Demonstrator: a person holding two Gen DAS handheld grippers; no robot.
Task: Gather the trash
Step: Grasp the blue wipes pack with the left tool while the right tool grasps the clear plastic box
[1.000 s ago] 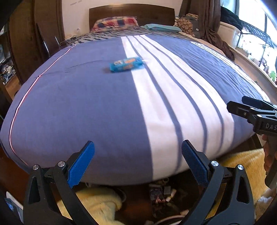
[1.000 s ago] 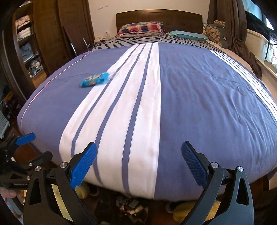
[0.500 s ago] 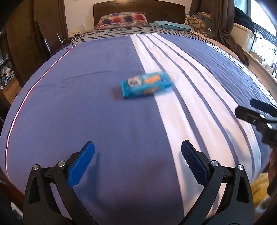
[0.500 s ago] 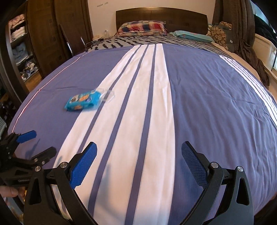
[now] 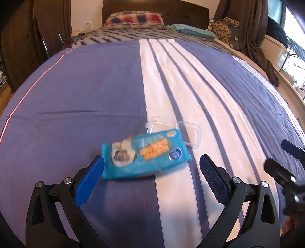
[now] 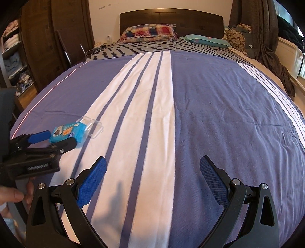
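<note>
A blue snack wrapper [image 5: 144, 154] lies flat on the striped bedspread [image 5: 95, 91]. A clear plastic hinged box [image 5: 175, 129] lies open just behind it. My left gripper [image 5: 151, 167] is open, low over the bed, with the wrapper's near edge between its blue pads. In the right wrist view the wrapper [image 6: 66, 133] and clear box [image 6: 93, 127] sit at the left, with the left gripper's fingers [image 6: 40, 137] on either side of the wrapper. My right gripper [image 6: 152, 171] is open and empty over the white stripes, to the right of the wrapper.
Pillows [image 6: 148, 31] and a dark wooden headboard [image 6: 171, 17] are at the far end of the bed. A wardrobe [image 6: 47, 38] stands at the left. Curtains and a heap of clothes [image 6: 266, 47] are at the right by the window.
Both grippers moved forward over the bed. The left gripper closed in on the wrapper, which now sits between its open fingers. The floor below the bed's foot is out of view.
</note>
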